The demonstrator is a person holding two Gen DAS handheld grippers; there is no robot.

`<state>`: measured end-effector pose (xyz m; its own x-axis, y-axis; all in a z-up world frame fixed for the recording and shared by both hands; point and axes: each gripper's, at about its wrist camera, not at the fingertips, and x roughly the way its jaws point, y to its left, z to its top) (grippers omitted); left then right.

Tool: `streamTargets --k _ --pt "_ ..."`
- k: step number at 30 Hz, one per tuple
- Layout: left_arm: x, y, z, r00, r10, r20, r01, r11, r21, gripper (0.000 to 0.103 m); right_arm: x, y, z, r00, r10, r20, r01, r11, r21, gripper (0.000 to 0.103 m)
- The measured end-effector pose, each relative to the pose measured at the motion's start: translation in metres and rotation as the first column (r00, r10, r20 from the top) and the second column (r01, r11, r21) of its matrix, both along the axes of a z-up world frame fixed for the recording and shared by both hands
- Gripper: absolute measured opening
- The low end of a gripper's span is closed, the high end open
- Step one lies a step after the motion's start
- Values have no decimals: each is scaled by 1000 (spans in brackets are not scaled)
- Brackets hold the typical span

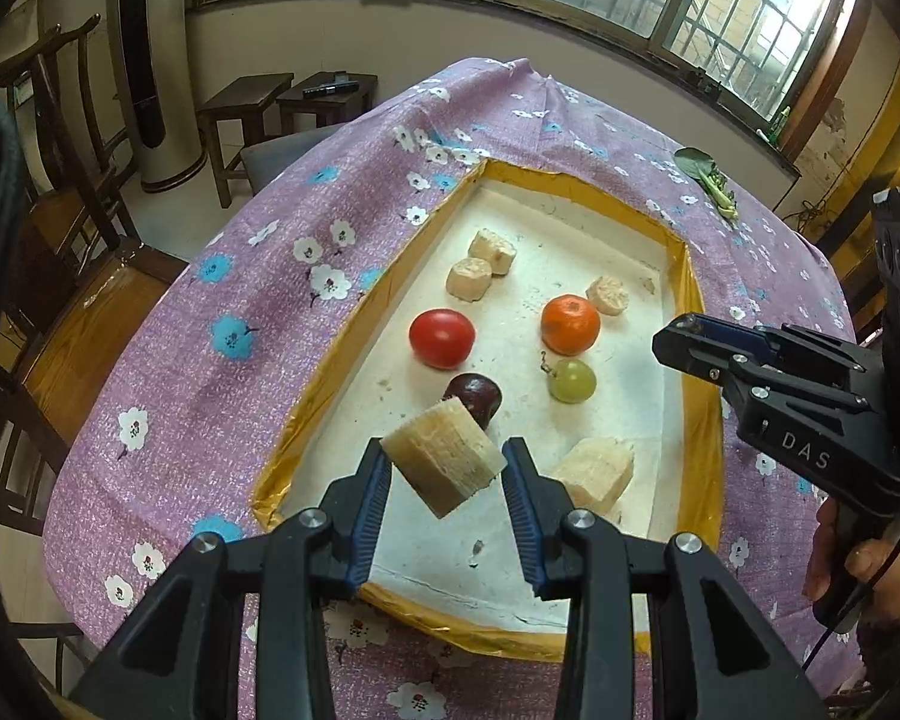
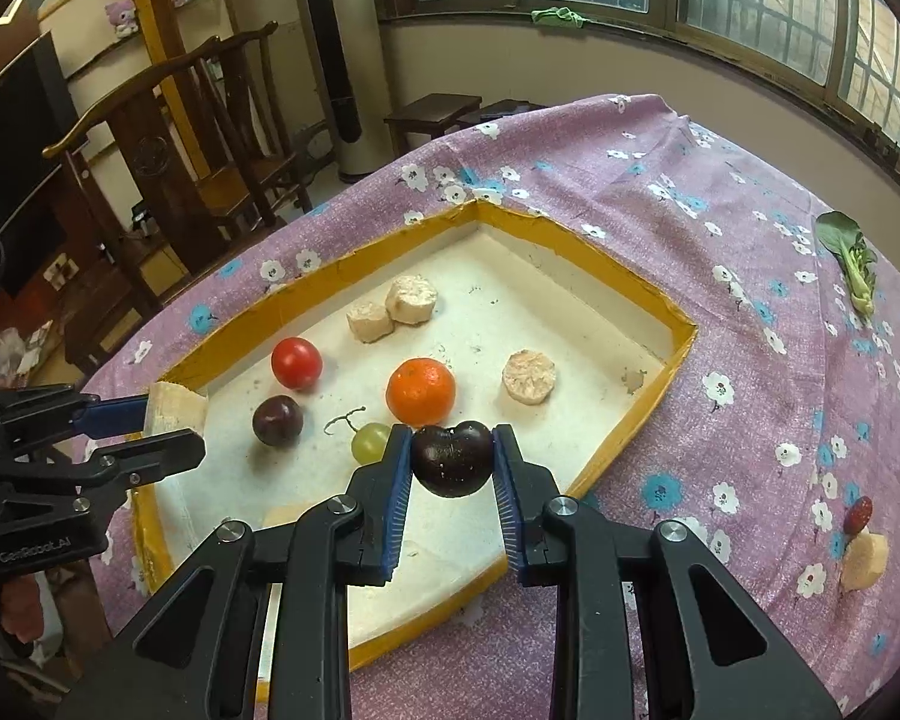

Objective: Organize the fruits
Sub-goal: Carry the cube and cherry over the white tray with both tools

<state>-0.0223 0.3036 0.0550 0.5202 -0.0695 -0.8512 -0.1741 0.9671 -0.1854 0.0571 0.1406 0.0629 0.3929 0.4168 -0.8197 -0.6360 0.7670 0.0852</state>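
A white tray with a yellow rim (image 1: pixel 576 183) (image 2: pixel 576 252) sits on the purple flowered cloth. In it lie a red tomato (image 1: pixel 441 337) (image 2: pixel 296 362), an orange (image 1: pixel 570 324) (image 2: pixel 420 392), a green grape (image 1: pixel 572 380) (image 2: pixel 370 441), a dark plum (image 1: pixel 477 394) (image 2: pixel 277 420) and several pale cane chunks (image 1: pixel 470 278) (image 2: pixel 411 299). My left gripper (image 1: pixel 447 468) (image 2: pixel 171 423) is shut on a cane chunk (image 1: pixel 444 459) (image 2: pixel 174 408) above the tray's near end. My right gripper (image 2: pixel 451 459) (image 1: pixel 678 336) is shut on a dark cherry (image 2: pixel 451 459) above the tray.
A green leafy vegetable (image 2: pixel 852 255) (image 1: pixel 711 177) lies on the cloth at the far right. A cane chunk (image 2: pixel 864 558) and a small red fruit (image 2: pixel 858 513) lie on the cloth right of the tray. Wooden chairs (image 2: pixel 210 138) and stools (image 1: pixel 252 99) stand beyond the table.
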Motion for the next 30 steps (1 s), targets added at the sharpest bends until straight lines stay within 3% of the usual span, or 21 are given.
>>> streamTargets --k 17,30 --pt "12 8 -24 998 4 -66 -4 1000 -10 40 10 14 -26 999 28 -34 -30 997 -69 25" --pt "19 1 -30 996 -7 -84 11 999 42 42 9 27 -37 998 65 -5 -65 988 -142 26"
